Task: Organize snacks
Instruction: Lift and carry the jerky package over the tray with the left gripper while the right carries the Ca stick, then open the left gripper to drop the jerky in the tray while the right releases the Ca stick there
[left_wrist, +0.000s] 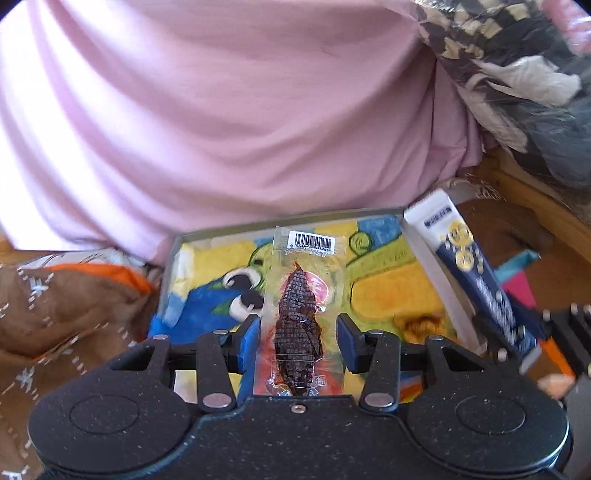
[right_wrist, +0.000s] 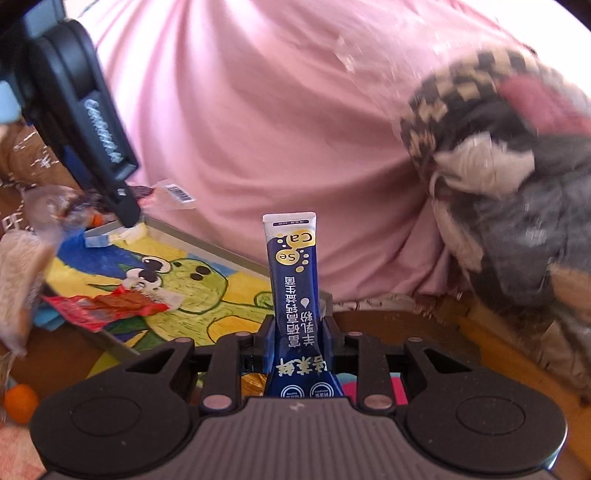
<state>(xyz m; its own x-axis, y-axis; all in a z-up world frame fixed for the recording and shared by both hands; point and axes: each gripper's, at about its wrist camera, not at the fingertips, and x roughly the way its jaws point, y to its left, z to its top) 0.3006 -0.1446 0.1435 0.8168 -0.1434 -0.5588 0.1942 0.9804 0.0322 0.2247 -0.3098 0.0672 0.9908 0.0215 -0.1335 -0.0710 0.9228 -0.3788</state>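
My left gripper (left_wrist: 299, 332) hangs over a metal-rimmed tray (left_wrist: 288, 221) with a bright cartoon picture in it. A clear packet of dark jerky (left_wrist: 299, 314) with a barcode label spans the wide gap between its blue pads (left_wrist: 249, 343) and touches both. In the right wrist view the left gripper (right_wrist: 127, 214) sits at the tray's far corner, and the jerky packet (right_wrist: 173, 192) sticks out of it in the air. My right gripper (right_wrist: 295, 332) is shut on a navy and white stick sachet (right_wrist: 293, 280), which stands upright near the tray's right side.
A red snack packet (right_wrist: 107, 306) lies on the tray (right_wrist: 207, 245). A pale bread-like packet (right_wrist: 18, 288) and an orange (right_wrist: 20, 402) are at the left. Pink cloth (left_wrist: 221, 110) fills the back. Checked and grey fabric (right_wrist: 498, 166) is piled at the right.
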